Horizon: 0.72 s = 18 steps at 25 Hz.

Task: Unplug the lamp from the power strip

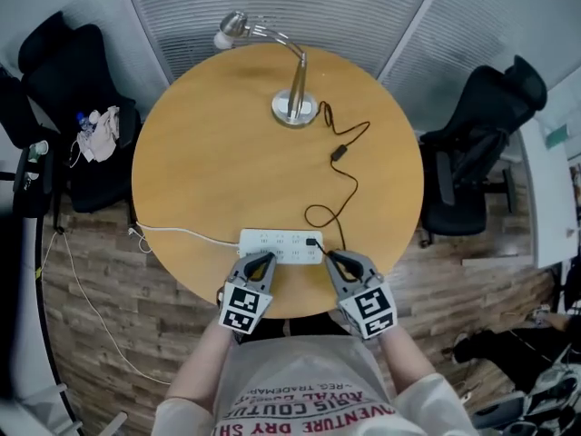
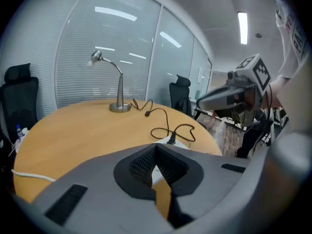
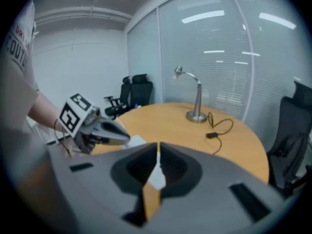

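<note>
- The left gripper (image 1: 263, 260) and right gripper (image 1: 332, 258), jaws closed and empty, sit beside the power strip (image 1: 280, 245) at the bench (image 1: 209, 153) edge.
- Open the right jaws around the black plug (image 1: 311, 241) of the lamp (image 1: 292, 89); pin the strip with the left; pull straight.

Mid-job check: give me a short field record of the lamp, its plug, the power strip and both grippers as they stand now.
table: round, wooden
lamp: upright at the table's far side
cord: black, with inline switch, loops toward the near edge
power strip: white, at the near edge; white cable leaves to the left
plug: seated in the strip's right end
left gripper: shut, empty, at the strip's near side
right gripper: shut, empty, close to the plug, not gripping it
</note>
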Motion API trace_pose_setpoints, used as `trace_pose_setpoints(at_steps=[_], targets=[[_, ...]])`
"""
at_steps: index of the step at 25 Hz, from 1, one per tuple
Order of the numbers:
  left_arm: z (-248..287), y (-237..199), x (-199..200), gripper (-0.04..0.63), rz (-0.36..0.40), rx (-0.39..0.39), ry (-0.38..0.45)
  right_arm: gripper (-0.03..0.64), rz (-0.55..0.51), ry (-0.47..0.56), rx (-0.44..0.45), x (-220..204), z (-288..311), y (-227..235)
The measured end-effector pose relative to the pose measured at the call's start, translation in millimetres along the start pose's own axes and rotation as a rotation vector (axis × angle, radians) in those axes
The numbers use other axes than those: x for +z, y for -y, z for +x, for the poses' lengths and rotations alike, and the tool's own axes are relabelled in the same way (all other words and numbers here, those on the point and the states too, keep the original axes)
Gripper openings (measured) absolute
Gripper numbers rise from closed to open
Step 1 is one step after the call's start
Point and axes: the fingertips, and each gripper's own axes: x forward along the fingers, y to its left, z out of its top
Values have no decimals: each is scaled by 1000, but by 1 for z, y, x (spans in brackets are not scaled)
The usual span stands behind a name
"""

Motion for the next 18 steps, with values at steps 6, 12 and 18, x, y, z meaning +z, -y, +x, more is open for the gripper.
trace_pose_setpoints(at_steps=[6,12,18], targets=[[55,2,-42,26,-50,8,-208,115,-12,-109,104,-24,28,6],[67,-4,-44,26,-133,31,-259,195,-96,-231,172,-44,56,3],[67,-2,-42,26,-149,44,-225,196,-202,-407,197,-68,81,8]])
